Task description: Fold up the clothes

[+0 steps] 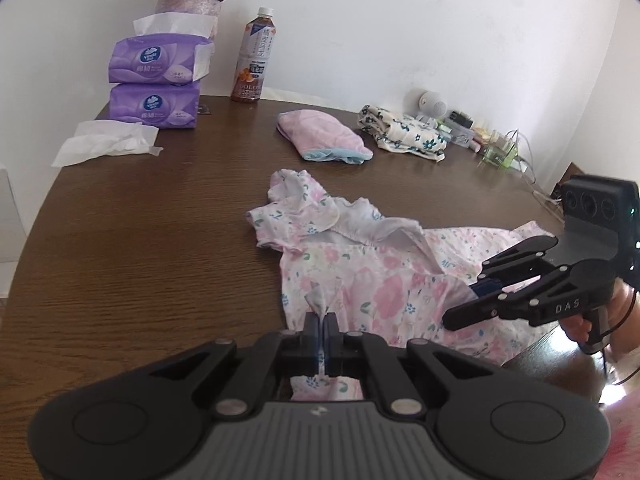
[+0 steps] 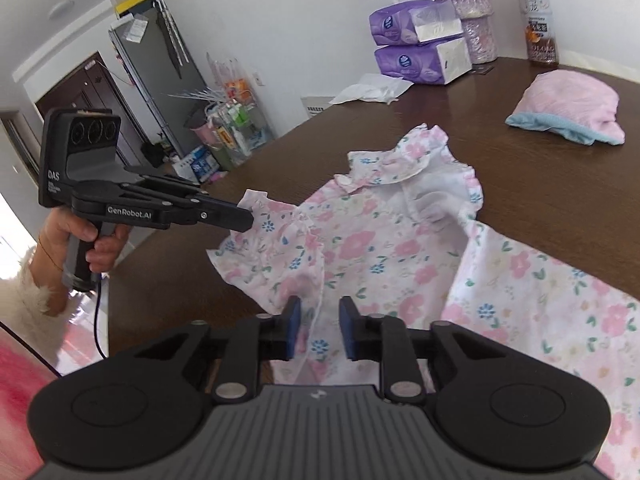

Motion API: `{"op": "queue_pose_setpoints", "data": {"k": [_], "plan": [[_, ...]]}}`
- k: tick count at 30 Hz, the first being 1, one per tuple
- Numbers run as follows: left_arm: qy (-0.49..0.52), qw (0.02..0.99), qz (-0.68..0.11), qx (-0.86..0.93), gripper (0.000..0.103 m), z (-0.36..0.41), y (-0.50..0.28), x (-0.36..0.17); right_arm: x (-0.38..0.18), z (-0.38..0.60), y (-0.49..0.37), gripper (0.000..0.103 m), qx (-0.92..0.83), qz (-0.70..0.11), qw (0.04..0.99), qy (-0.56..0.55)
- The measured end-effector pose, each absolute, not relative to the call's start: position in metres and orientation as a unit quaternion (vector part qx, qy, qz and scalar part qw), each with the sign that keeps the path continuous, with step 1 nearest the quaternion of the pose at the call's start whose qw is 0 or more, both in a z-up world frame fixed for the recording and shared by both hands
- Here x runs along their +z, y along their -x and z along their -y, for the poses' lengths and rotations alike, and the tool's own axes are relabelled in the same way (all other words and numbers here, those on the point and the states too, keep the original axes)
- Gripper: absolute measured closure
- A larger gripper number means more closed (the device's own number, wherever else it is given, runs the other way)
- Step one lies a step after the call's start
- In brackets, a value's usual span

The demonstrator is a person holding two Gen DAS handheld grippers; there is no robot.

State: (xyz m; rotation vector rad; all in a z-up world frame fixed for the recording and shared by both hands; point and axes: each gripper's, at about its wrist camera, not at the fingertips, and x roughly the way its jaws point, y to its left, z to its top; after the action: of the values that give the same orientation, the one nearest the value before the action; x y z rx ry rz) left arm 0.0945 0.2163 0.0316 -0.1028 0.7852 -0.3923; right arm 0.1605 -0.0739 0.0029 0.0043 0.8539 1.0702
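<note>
Clamped tight, the jaws of the left gripper (image 1: 322, 334) pinched a small peak of the floral dress (image 1: 372, 280), lifting that bit of cloth off the table (image 1: 160, 248); such a hold would let the edge be carried over for a fold. Spread apart, the jaws of the right gripper (image 2: 319, 330) straddled a raised ridge of the same dress without closing on it, probably lined up to take a second hold so the cloth could be moved evenly. Ahead of both sets of jaws the dress lay rumpled and partly opened, its ruffled collar farthest from them. Well beyond it sat a folded pink garment (image 1: 322, 136) and a bundled blue-flowered one (image 1: 402, 132), seemingly set aside to keep the working space free.
</note>
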Motion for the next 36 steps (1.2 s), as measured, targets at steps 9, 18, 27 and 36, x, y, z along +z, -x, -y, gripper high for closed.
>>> {"op": "queue_pose_setpoints", "data": {"k": [9, 18, 27, 36], "plan": [[0.019, 0.909, -0.38, -0.168, 0.096, -0.208, -0.105, 0.031, -0.002, 0.074, -0.165, 0.089, 0.479, -0.402, 0.781, -0.004], [0.008, 0.925, -0.345, -0.158, 0.06, -0.203, -0.122, 0.058, 0.023, 0.082, -0.175, 0.088, 0.448, -0.368, 0.814, 0.023], [0.001, 0.916, -0.366, -0.166, 0.057, -0.186, -0.206, 0.065, 0.031, 0.056, -0.24, 0.068, 0.397, -0.363, 0.84, 0.072], [0.001, 0.892, -0.421, -0.167, 0.057, -0.175, -0.281, 0.038, 0.011, 0.045, -0.299, 0.068, 0.413, -0.437, 0.799, 0.022]]}}
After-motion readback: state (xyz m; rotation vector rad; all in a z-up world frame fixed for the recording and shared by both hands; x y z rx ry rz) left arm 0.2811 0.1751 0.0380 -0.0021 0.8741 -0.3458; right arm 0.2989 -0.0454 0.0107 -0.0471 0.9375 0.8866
